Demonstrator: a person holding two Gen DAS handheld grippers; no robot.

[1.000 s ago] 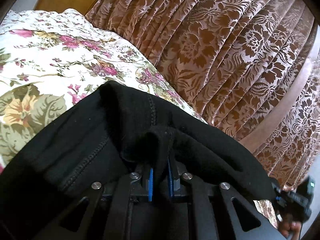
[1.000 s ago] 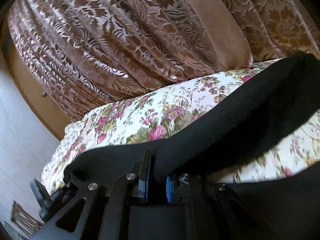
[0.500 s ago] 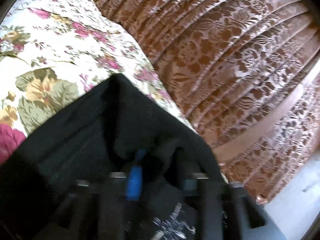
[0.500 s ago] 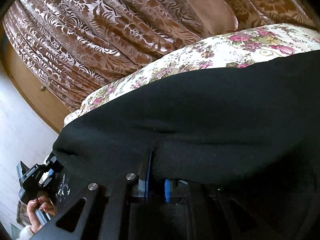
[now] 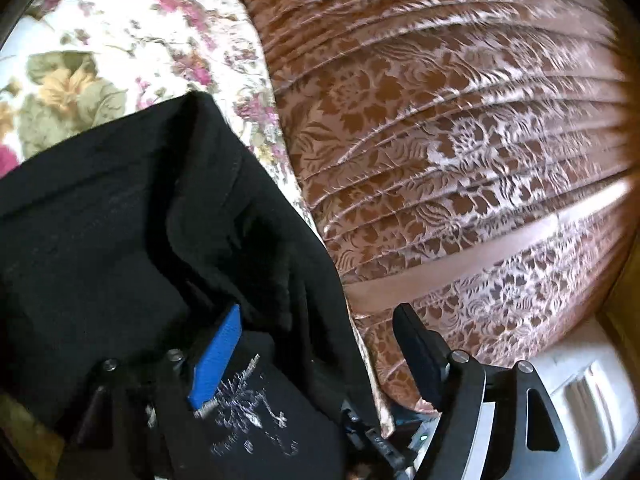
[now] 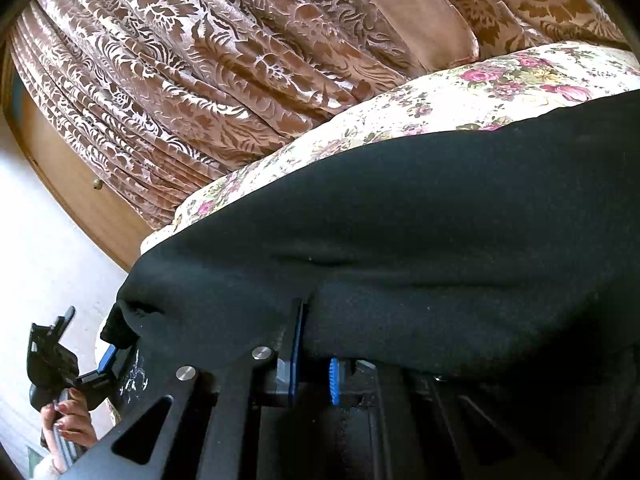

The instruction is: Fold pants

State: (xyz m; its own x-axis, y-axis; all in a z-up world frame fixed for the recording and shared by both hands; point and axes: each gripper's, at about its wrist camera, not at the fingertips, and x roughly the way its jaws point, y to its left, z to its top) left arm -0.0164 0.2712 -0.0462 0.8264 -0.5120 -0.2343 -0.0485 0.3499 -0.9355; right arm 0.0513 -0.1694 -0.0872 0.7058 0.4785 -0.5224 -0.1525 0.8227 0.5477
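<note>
The black pants lay spread over the flowered bedspread, in front of the patterned brown curtain. The right gripper sat under their near edge, jaws narrow and pinched on a fold of the cloth, which draped over its fingers. At the pants' other corner the left gripper had its jaws opening wide; the black fabric lay loose against the blue pad, the other finger standing clear beside the curtain.
</note>
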